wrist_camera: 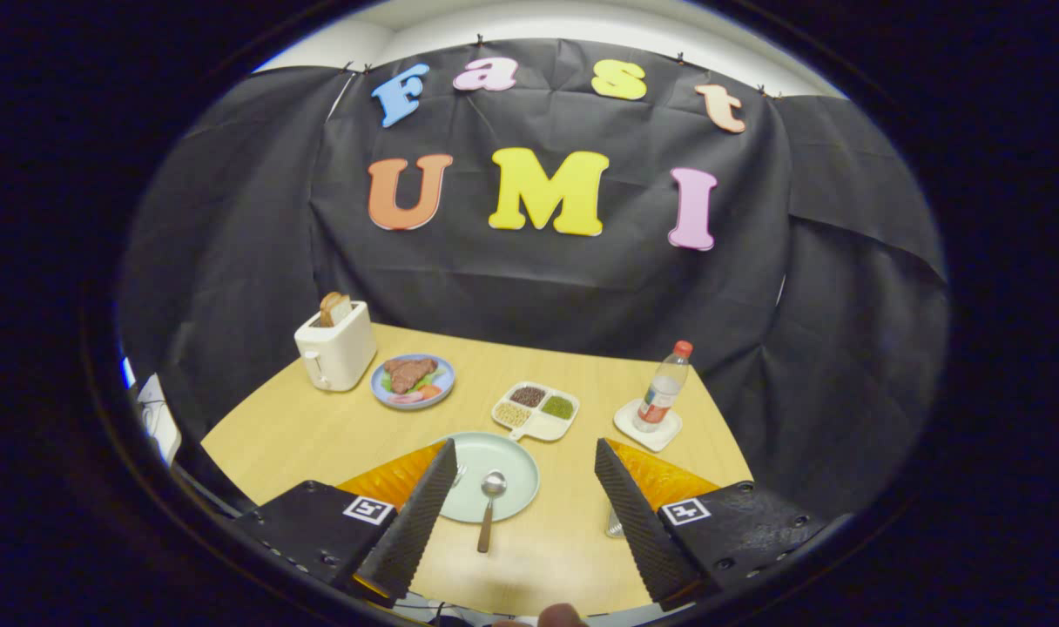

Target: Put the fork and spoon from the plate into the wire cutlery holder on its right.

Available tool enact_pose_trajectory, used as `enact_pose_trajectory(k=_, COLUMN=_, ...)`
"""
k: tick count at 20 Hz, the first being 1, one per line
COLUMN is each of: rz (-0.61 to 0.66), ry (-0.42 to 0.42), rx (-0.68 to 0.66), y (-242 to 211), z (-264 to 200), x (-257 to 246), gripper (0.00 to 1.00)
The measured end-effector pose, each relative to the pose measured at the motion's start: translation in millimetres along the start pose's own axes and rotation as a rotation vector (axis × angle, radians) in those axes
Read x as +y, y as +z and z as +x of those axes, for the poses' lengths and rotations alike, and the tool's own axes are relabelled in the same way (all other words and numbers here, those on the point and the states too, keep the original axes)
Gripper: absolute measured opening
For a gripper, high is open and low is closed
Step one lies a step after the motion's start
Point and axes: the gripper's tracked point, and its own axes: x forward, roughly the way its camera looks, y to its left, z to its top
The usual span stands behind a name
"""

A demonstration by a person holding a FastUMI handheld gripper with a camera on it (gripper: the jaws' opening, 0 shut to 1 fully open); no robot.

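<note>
A pale green plate lies on the wooden table just ahead of my fingers. A spoon with a brown handle rests on it, bowl on the plate and handle reaching over the near rim. The tines of a fork peek out beside my left finger, which hides the rest of it. A sliver of the wire cutlery holder shows behind my right finger. My gripper hovers above the table, open, with nothing between its fingers.
A white toaster with bread stands at the back left, next to a blue plate of food. A divided snack tray sits beyond the green plate. A bottle stands on a white coaster at the right.
</note>
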Motion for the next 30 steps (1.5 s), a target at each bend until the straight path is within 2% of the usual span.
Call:
enact_pose_trajectory(k=7, rz=-0.049, ry=0.071, rx=0.309, y=-58.0, z=39.7, x=20.1, gripper=0.95)
enact_pose_trajectory(k=10, rz=-0.019, ry=0.106, rx=0.458, y=-86.7, z=53.1, x=29.6, gripper=0.95)
enact_pose_trajectory(k=16, rz=0.014, ry=0.107, rx=0.733, y=-143.3, z=91.3, x=38.0, gripper=0.96)
enact_pose_trajectory(k=22, rz=0.058, ry=0.093, rx=0.87, y=-179.0, z=109.3, x=35.5, gripper=0.94)
enact_pose_trajectory(k=25, rz=0.061, ry=0.09, rx=0.896, y=-189.5, z=119.5, x=37.0, gripper=0.75)
enact_pose_trajectory(k=27, rz=0.073, ry=0.1, rx=0.912, y=-196.5, z=125.1, x=39.5, gripper=0.75)
enact_pose_trajectory(k=29, rz=0.081, ry=0.094, rx=0.932, y=-201.6, z=125.8, x=40.0, gripper=0.44)
enact_pose_trajectory(k=30, rz=0.088, ry=0.096, rx=0.941, y=-200.9, z=123.9, x=40.3, gripper=0.37)
